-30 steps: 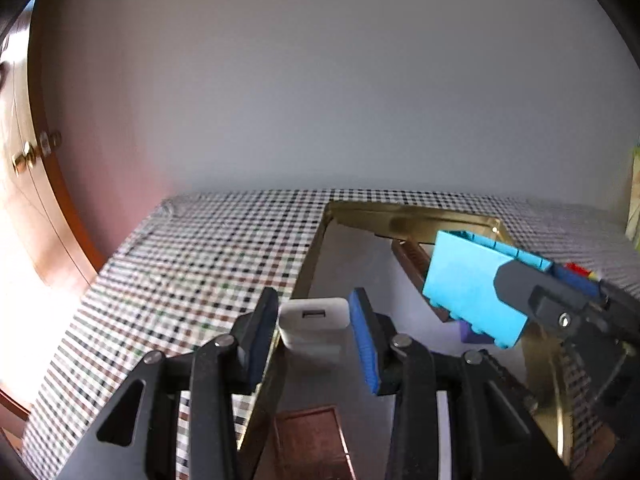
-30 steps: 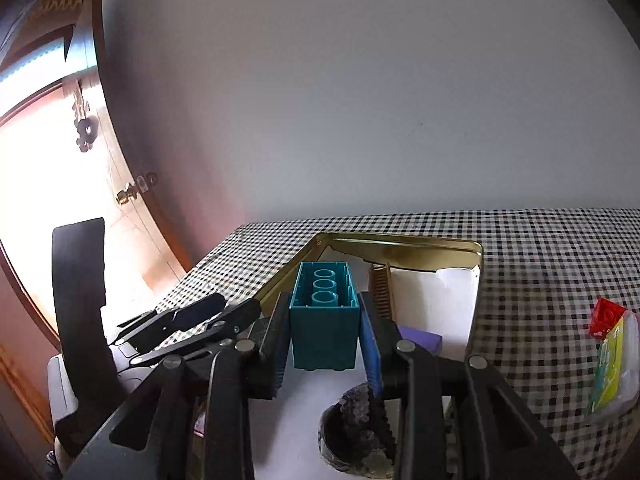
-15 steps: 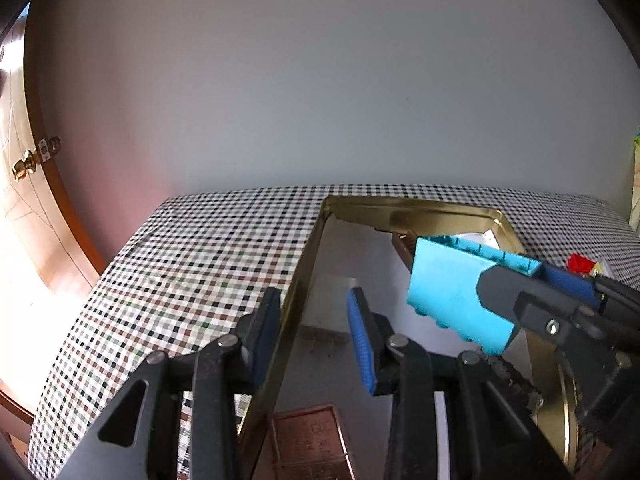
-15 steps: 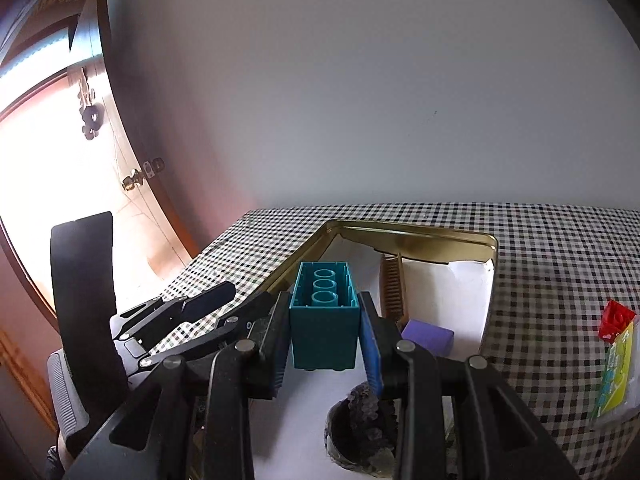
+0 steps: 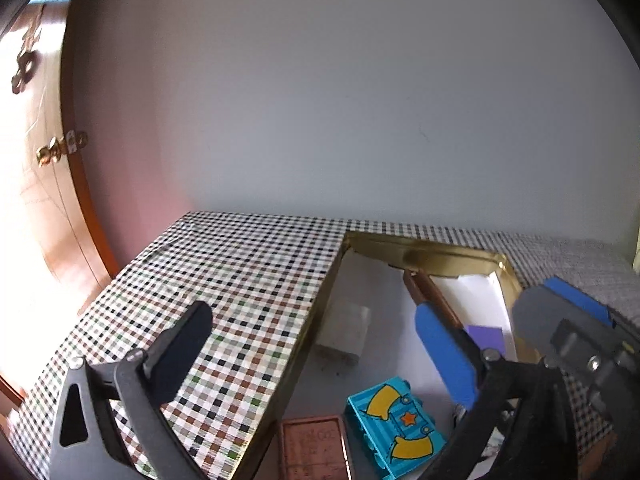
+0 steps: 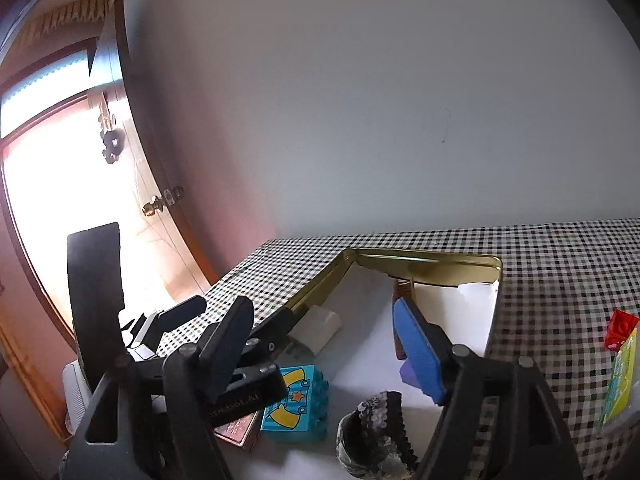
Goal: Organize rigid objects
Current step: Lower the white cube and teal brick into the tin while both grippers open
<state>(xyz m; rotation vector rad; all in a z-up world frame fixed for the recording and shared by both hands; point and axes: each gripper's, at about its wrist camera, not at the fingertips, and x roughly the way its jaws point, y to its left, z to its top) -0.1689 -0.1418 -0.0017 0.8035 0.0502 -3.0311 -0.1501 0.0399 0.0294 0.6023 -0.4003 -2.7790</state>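
My left gripper (image 5: 320, 344) stood wide open with nothing between its fingers, hanging over the left rim of the gold-coloured rectangular metal tray (image 5: 424, 254). My right gripper (image 6: 324, 340) was likewise spread wide and empty, above the tray's near half.

The turquoise plastic toy brick (image 6: 296, 404) lay on its side on the tray floor, printed face up: yellow curved shapes and an orange star, no words. Beside it lay a copper-brown embossed flat rectangular tin (image 5: 314, 452); its raised lettering was too blurred to read. The white boxy charger plug (image 5: 344, 330) sat just inside the left rim. A small purple block (image 5: 486, 338) lay near the right wall, and a dark sequinned round pouch (image 6: 376, 428) at the near end.

The tray's middle floor showed bare white. On the checked tablecloth (image 6: 560, 280), a small red brick (image 6: 620, 328) lay well apart from the tray.
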